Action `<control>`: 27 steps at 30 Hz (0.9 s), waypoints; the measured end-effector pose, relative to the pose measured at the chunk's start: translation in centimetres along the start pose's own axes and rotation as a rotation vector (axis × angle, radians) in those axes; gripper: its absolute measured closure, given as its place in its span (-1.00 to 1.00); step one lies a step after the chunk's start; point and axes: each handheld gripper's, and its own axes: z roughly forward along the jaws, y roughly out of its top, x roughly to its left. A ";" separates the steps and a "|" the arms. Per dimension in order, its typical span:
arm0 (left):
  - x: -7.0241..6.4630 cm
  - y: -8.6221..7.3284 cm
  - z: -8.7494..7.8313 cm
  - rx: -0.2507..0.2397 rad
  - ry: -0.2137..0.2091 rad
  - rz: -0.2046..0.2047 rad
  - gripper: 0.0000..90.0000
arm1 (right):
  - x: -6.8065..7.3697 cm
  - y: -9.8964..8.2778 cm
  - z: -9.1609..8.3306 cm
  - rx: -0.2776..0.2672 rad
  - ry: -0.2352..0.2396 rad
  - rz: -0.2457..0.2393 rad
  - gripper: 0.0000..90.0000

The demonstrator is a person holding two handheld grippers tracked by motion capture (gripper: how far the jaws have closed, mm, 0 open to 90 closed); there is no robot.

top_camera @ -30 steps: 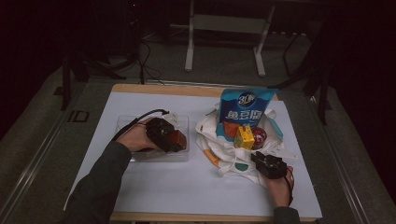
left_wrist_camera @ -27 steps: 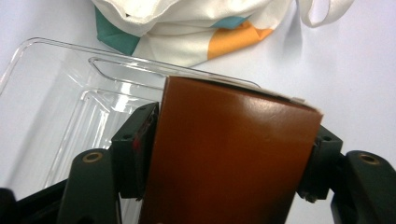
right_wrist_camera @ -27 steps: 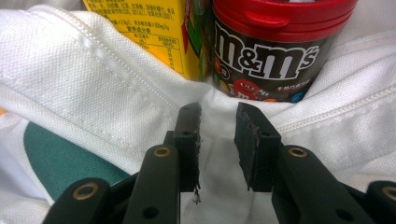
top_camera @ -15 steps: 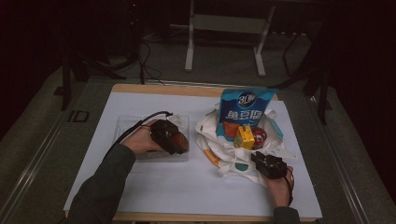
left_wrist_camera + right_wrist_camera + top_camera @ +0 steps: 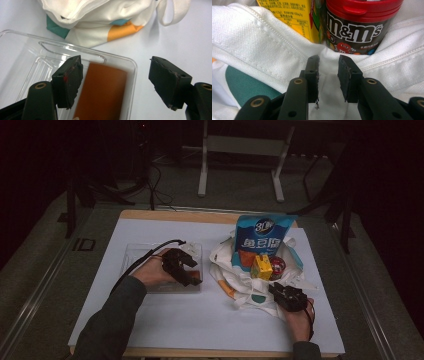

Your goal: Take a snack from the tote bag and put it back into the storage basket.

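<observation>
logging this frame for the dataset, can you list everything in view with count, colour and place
table: 1, white top with wood edge, centre
tray: 1, clear plastic, left half of the table
packet: 1, orange-brown, flat in the tray's near right corner
tote bag: 1, white with teal and orange patches, right half of the table, open
snack bag: 1, blue, upright at the back of the tote bag
carton: 1, yellow, in the tote bag
candy jar: 1, dark with red lid, beside the carton
stand: 1, pale metal, on the floor behind the table
left gripper: 1, black, over the tray, jaws just opening wide, nothing pressed
right gripper: 1, black, on the tote bag's near edge, cloth between the jaws
</observation>
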 end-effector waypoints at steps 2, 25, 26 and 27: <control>-0.1 0.1 -0.1 -0.011 0.008 0.001 -0.40 | 0.0 0.0 0.0 0.000 0.001 0.001 0.56; -0.9 0.1 -2.3 -0.203 0.101 -0.032 -0.36 | -0.1 0.0 0.0 -0.003 0.008 0.003 0.53; -0.9 0.2 -2.3 -0.216 0.103 -0.039 -0.36 | -0.1 0.0 0.0 -0.002 0.008 0.004 0.53; -0.9 0.2 -2.4 -0.221 0.105 -0.041 -0.36 | -0.1 0.0 0.0 -0.002 0.007 0.003 0.53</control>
